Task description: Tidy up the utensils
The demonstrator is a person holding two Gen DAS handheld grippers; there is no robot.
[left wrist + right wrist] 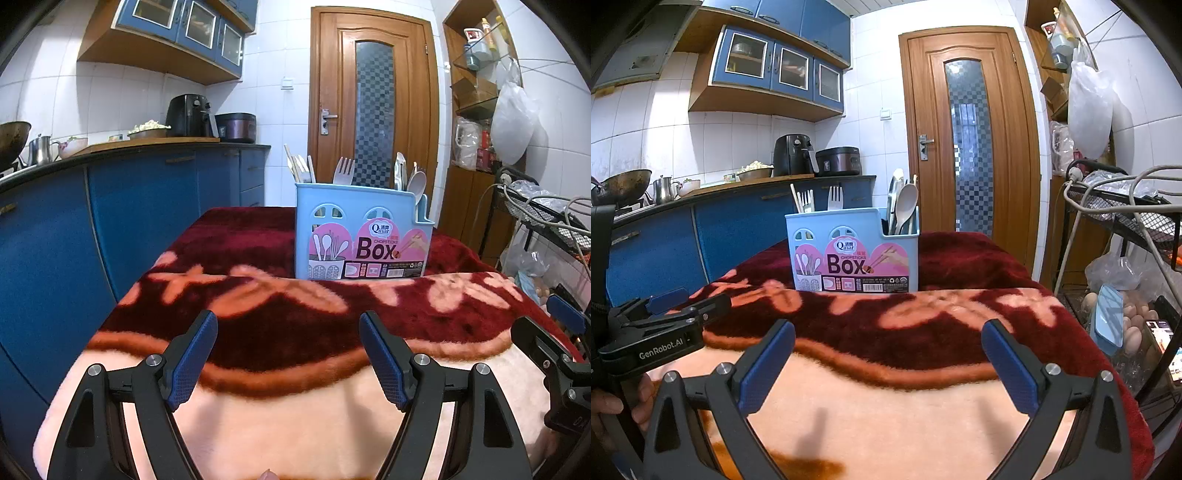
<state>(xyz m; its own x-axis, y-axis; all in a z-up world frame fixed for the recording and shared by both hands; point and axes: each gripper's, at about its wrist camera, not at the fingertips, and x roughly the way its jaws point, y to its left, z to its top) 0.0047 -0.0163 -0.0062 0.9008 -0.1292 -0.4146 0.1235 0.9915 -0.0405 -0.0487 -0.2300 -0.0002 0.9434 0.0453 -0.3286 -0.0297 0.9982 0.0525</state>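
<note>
A light blue utensil box (364,230) with a pink "Box" label stands upright on a table covered by a red and pink blanket (258,314). It holds chopsticks (299,166), a fork (343,170) and spoons (417,184). It also shows in the right wrist view (853,251) with a wooden spoon (907,203). My left gripper (288,354) is open and empty, low over the blanket, well short of the box. My right gripper (888,365) is open and empty, to the right of the left one (665,317).
Blue kitchen cabinets (147,206) with a counter holding an air fryer (188,114) and a rice cooker run along the left. A wooden door (373,103) is behind the table. A wire rack (1126,221) with cables, bags and eggs stands at the right.
</note>
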